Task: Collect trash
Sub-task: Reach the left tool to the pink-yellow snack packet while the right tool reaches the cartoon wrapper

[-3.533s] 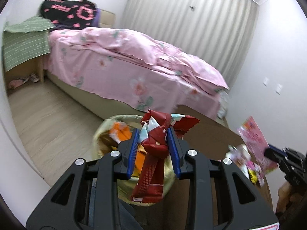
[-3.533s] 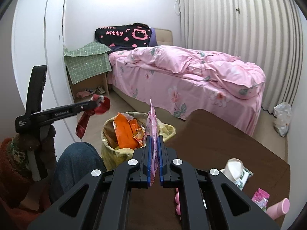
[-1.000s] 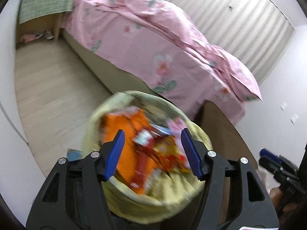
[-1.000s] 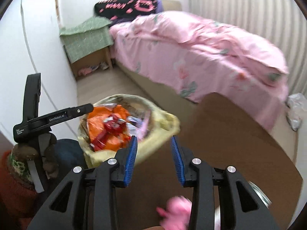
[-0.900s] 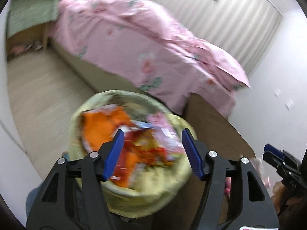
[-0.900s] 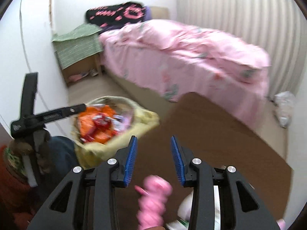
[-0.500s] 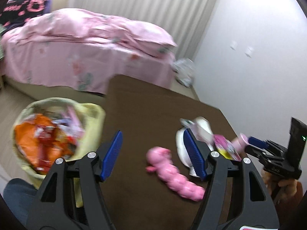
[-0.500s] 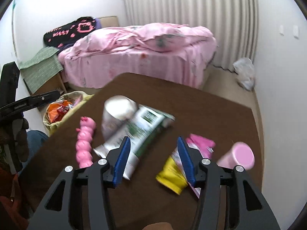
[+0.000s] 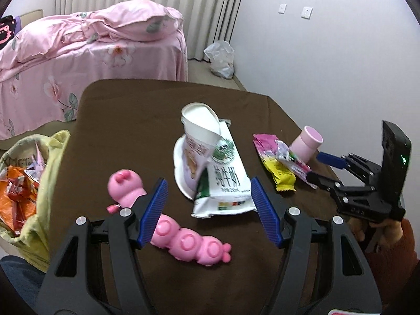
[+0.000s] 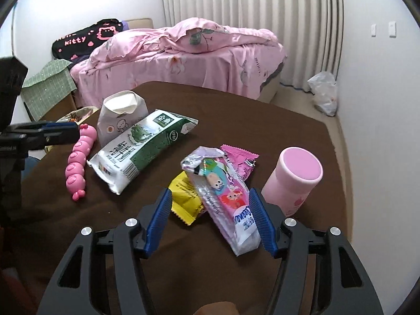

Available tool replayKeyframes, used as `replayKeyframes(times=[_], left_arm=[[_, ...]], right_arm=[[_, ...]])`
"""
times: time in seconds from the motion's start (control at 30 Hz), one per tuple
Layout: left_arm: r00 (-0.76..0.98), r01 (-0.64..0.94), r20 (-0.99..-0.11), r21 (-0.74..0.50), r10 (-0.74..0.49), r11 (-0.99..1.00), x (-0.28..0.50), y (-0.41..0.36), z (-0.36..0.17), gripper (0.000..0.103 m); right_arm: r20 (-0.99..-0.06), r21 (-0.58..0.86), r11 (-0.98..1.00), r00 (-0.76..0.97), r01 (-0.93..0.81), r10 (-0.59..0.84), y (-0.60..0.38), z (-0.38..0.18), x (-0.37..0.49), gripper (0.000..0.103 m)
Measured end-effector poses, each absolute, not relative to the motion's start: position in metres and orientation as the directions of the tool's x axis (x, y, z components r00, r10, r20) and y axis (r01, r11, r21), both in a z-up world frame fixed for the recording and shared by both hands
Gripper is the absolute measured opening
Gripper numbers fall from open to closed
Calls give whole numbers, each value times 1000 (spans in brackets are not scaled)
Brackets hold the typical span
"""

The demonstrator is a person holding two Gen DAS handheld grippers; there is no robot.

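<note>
On the brown table [image 9: 126,110] lie a green-and-white milk powder bag [image 9: 223,181] [image 10: 141,147], a crushed white paper cup [image 9: 199,134] [image 10: 120,118], a clear cartoon wrapper [image 10: 223,197], a yellow wrapper [image 10: 185,197] [image 9: 281,176] and a pink wrapper [image 10: 240,161]. My left gripper [image 9: 210,210] is open and empty just above the near end of the milk bag. My right gripper [image 10: 210,218] is open and empty, its jaws on either side of the cartoon and yellow wrappers. The yellow-lined trash bin [image 9: 39,183] with wrappers stands at the table's left.
A pink caterpillar toy [image 9: 168,225] [image 10: 78,162] lies near the left gripper. A pink cup [image 10: 294,181] [image 9: 307,144] stands right of the wrappers. A pink bed [image 10: 183,60] is behind the table. A white plastic bag [image 10: 324,92] lies on the floor by the curtain.
Both grippers dropped their wrappers into the bin, opened, then swung right from the bin to over the table's litter.
</note>
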State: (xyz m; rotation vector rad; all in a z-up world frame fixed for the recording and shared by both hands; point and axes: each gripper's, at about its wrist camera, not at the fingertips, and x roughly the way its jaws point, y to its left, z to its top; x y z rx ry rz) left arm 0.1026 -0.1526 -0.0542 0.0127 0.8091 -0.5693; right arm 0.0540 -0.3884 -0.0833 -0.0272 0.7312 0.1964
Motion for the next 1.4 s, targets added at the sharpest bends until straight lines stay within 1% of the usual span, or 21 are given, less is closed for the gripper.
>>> replayKeyframes(times=[0.1,0.23,0.3,0.37,0.4,0.47,0.7,0.77,0.83,0.87,0.9,1.0,1.07,1.1,1.17,1.23,1.27,1.33,1.4], left_arm=[[536,500,-697,-192,-476,845,98,-160,-57,62],[531,527,-700,-169,-478,833,92,-171,-54,62],[535,533,-695,-164,-480,830,89,-173,-51,62],[537,537,-690,-163,-485,828,87,-175,-48,62],[539,539,-688,-162,-486,827,86,-175,-47,62],[541,543,-684,-160,-489,824,83,-176,-44,62],[550,554,-669,-156,-500,817,71,-179,-33,62],[542,555,-671,-165,-505,815,68,-181,-33,62],[531,558,-673,-180,-515,810,67,-184,-33,62],[523,564,-673,-187,-523,804,66,-187,-33,62],[516,572,-672,-192,-531,798,65,-191,-33,62],[475,618,-677,-199,-563,760,68,-211,-37,62],[442,643,-690,-202,-573,739,74,-228,-43,62],[422,653,-700,-207,-576,729,79,-240,-47,62],[389,667,-735,-192,-556,720,91,-267,-60,62],[384,674,-767,-147,-513,724,100,-289,-71,62],[388,675,-792,-105,-472,730,107,-304,-80,62],[391,646,-819,-82,-421,759,119,-317,-92,62],[367,617,-833,-116,-415,778,129,-319,-101,48]], right_arm=[[-687,82,979,701,-189,193,-399,-93,66,57],[-761,135,978,616,-156,203,-407,-117,84,57],[-764,150,976,608,-161,218,-405,-120,79,44],[-762,157,973,606,-171,230,-403,-118,71,36],[-760,168,970,604,-176,241,-403,-117,67,35],[-754,193,962,598,-196,273,-399,-115,54,35],[-771,212,940,545,-267,329,-379,-117,1,35],[-775,220,935,531,-280,342,-378,-115,-9,35],[-779,191,940,539,-283,320,-378,-112,-19,44],[-769,173,943,559,-285,310,-378,-109,-26,55],[-747,163,942,588,-293,312,-380,-105,-35,58],[-682,164,940,654,-299,327,-389,-90,-54,59],[-651,146,949,696,-278,304,-397,-83,-63,59],[-655,128,957,702,-260,279,-400,-82,-66,59],[-696,110,964,674,-240,247,-405,-84,-66,59],[-734,74,976,651,-205,192,-408,-89,-66,59],[-743,58,980,648,-189,169,-409,-91,-66,59],[-744,20,986,656,-163,124,-411,-93,-69,59],[-744,9,989,660,-150,106,-412,-94,-70,59]])
